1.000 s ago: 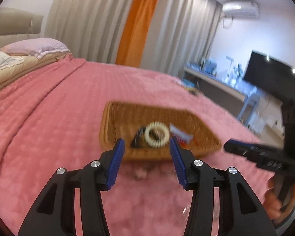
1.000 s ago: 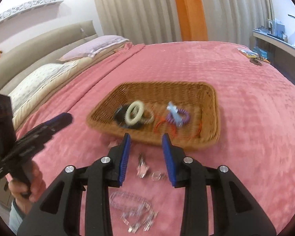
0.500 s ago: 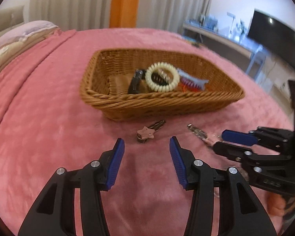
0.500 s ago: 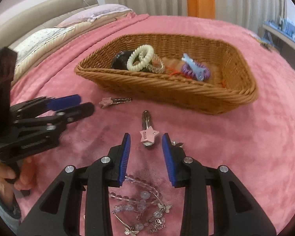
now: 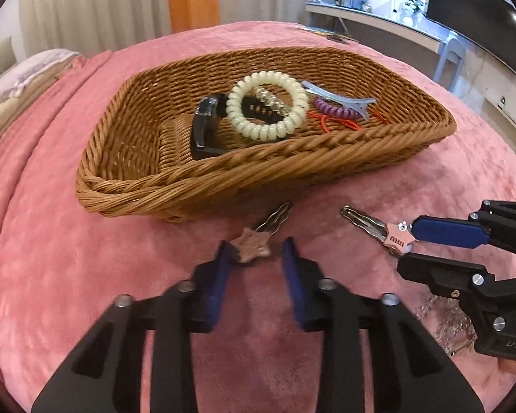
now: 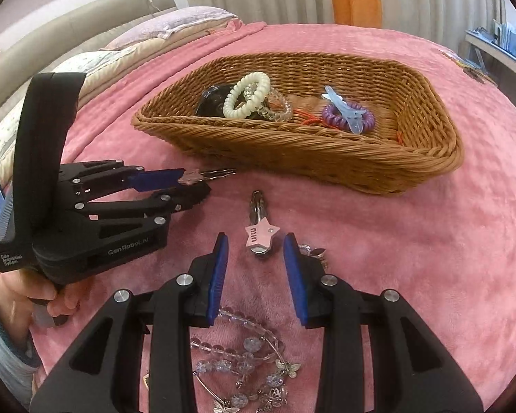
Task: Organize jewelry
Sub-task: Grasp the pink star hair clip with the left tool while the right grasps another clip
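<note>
The left gripper (image 6: 197, 186) — its body reading "GenRoboAI" and "Data Acquisition System" — has just been closing around one star hair clip (image 5: 254, 241) lying on the pink bed (image 5: 51, 241), pads not yet pressing. The right gripper (image 6: 256, 258) is standing narrowly open beside the other star clip (image 6: 260, 234), lettered "miu", near the basket (image 6: 292, 151).

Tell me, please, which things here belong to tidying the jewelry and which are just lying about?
Belong to the job: wicker basket; star clip nearest the basket; lettered star clip; beaded chain; cream coil tie, already in the basket.

Just lying about: pillows; curtains; television; desk.
</note>
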The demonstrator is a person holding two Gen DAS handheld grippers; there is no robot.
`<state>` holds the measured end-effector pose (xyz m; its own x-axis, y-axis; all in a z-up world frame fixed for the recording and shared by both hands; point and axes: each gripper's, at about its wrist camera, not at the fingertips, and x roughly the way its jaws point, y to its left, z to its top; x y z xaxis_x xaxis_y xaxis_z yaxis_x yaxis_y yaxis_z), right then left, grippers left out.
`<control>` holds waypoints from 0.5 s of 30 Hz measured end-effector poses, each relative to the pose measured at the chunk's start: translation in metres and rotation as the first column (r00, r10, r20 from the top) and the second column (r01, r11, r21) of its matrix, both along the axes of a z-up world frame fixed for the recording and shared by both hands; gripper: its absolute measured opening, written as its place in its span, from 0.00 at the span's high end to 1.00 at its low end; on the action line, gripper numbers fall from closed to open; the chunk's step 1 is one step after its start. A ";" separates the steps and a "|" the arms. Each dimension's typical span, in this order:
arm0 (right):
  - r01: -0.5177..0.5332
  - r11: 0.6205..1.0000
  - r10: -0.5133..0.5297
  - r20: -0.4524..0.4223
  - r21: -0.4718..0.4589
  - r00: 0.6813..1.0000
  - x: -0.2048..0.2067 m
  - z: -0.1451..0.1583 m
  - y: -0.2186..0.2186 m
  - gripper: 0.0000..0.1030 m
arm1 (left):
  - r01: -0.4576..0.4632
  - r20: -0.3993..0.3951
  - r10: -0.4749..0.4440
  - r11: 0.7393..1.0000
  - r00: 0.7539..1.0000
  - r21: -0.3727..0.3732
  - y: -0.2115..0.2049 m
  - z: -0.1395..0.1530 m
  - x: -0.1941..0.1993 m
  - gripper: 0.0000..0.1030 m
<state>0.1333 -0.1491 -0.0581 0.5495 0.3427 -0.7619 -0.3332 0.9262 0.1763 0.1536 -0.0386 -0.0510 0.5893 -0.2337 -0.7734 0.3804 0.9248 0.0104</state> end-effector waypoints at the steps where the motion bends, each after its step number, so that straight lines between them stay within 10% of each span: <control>1: -0.001 1.000 0.001 0.002 -0.008 1.000 0.000 0.000 0.001 0.70 | 0.002 0.008 -0.002 1.000 1.000 0.006 -0.001 0.000 -0.001 0.80; 15: 0.014 0.990 -0.013 0.011 -0.137 1.000 0.010 -0.006 0.023 0.71 | -0.078 -0.011 0.077 0.993 0.997 -0.084 0.015 0.002 -0.041 0.80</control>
<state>0.1435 -0.1260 -0.0644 0.5614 0.2280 -0.7956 -0.3218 0.9458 0.0439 0.1127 -0.0236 -0.0488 0.6023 -0.2522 -0.7574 0.3076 0.9488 -0.0713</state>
